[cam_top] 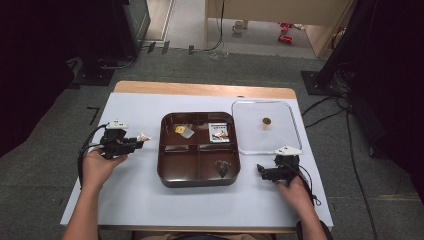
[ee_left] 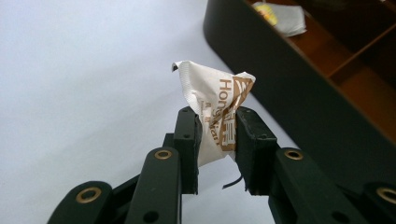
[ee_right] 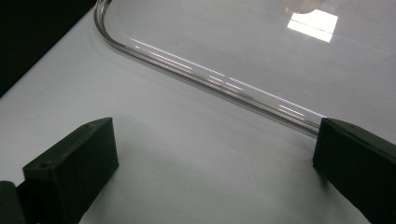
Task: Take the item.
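My left gripper [cam_top: 136,143] hovers over the white table left of the brown tray [cam_top: 167,150]. It is shut on a crumpled white sachet with brown print [cam_top: 143,136]. In the left gripper view the sachet [ee_left: 210,93] is pinched between the two black pads, and its top sticks up above my left gripper [ee_left: 217,137]. The tray's dark wall [ee_left: 280,79] stands just to the right. My right gripper [cam_top: 261,171] rests on the table right of the tray, just below the clear lid [cam_top: 250,142]. In the right gripper view the right gripper [ee_right: 215,163] is wide open over bare table.
The tray has several compartments. One holds a small yellow and white sachet [cam_top: 182,130], one a printed packet [cam_top: 219,132], one a dark object [cam_top: 222,167]. The clear lid has a brown knob [cam_top: 266,120], and its rim [ee_right: 210,79] curves just past my right jaws.
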The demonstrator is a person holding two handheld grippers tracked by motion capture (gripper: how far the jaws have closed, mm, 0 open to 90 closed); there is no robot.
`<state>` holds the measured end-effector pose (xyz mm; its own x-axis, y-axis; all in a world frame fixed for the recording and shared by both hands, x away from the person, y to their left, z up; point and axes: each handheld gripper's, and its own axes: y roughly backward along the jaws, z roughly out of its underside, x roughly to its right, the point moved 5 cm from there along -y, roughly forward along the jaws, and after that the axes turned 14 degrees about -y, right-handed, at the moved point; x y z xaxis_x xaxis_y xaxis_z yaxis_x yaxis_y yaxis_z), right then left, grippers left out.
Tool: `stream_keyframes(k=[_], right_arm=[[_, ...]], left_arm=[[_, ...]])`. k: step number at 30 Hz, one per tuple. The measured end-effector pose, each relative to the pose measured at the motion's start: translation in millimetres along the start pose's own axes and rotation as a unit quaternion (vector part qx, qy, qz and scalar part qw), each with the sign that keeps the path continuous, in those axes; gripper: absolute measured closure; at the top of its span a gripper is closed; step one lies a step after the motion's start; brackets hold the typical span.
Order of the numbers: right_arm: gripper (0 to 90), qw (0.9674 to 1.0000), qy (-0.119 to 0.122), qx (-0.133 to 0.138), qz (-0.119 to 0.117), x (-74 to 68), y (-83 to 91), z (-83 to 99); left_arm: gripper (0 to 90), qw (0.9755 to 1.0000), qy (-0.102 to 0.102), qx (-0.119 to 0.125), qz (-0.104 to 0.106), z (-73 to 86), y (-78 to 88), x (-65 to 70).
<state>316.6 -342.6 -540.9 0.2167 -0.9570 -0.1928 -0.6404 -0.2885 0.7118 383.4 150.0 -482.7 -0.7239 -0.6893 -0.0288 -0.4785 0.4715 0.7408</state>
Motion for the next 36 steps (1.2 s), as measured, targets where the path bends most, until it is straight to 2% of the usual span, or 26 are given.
stream_keyframes(k=[6, 9, 15, 19, 28, 36], right_arm=[[0.0, 1.0000, 0.000, 0.000, 0.000, 0.0, -0.1, 0.0], [0.0, 1.0000, 0.000, 0.000, 0.000, 0.0, -0.1, 0.0], [0.0, 1.0000, 0.000, 0.000, 0.000, 0.0, -0.1, 0.0], [0.0, 1.0000, 0.000, 0.000, 0.000, 0.0, -0.1, 0.0], [0.0, 1.0000, 0.000, 0.000, 0.000, 0.0, -0.1, 0.0], [0.0, 1.0000, 0.000, 0.000, 0.000, 0.0, 0.0, 0.0]], left_arm=[[71.7, 0.9997, -0.001, -0.023, 0.004, 4.5, -12.2, -0.6], [71.2, 0.9994, 0.011, -0.033, 0.008, 7.7, -16.0, -1.7], [70.5, 0.9988, 0.014, -0.044, 0.015, 11.4, -21.0, -1.4], [66.9, 0.9984, 0.016, -0.053, 0.012, 13.4, -23.2, -1.7], [47.5, 0.9983, 0.031, -0.048, 0.015, 12.9, -22.3, -3.5], [44.1, 0.9990, 0.041, -0.017, 0.005, 8.6, -9.6, -6.5]])
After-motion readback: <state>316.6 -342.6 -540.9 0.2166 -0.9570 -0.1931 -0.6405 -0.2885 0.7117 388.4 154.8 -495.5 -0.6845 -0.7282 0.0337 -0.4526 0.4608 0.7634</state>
